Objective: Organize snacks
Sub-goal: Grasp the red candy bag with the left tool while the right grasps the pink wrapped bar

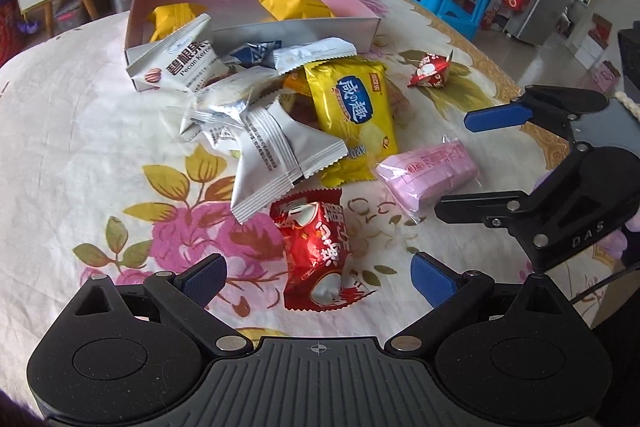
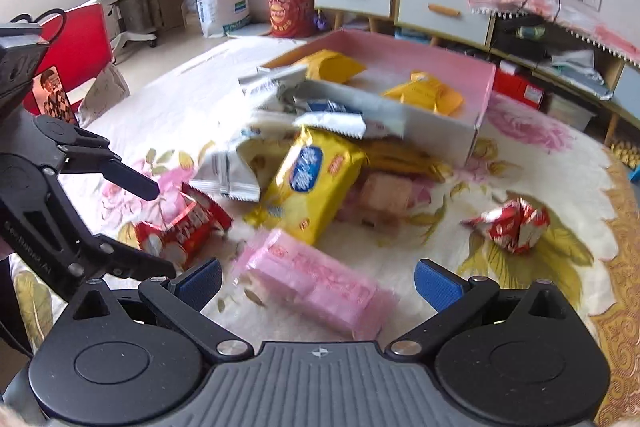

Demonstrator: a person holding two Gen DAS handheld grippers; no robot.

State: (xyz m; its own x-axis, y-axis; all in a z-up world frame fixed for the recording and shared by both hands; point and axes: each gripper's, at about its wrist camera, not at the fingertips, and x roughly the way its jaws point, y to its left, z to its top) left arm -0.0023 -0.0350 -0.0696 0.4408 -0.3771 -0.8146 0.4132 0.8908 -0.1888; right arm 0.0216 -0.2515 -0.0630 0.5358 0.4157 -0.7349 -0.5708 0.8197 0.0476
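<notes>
1. Left gripper (image 1: 318, 277): jaws apart, empty; the red candy packet (image 1: 320, 255) lies directly ahead between them, long axis along the fingers.
2. Right gripper (image 2: 318, 283): jaws apart, empty; the pink wafer packet (image 2: 316, 285) lies just ahead, slanted across the gap.
3. The pink box (image 1: 256, 27) stands beyond the pile.

A floral cloth (image 1: 72, 131) with a matt weave is seen under glossy foil wrappers: a red pack (image 1: 320, 259) and a yellow pack (image 1: 356, 111). At 12 o'clock, a matt card box (image 1: 256, 31). Matt black plastic is seen on both grippers (image 1: 316, 277) (image 2: 318, 281).
</notes>
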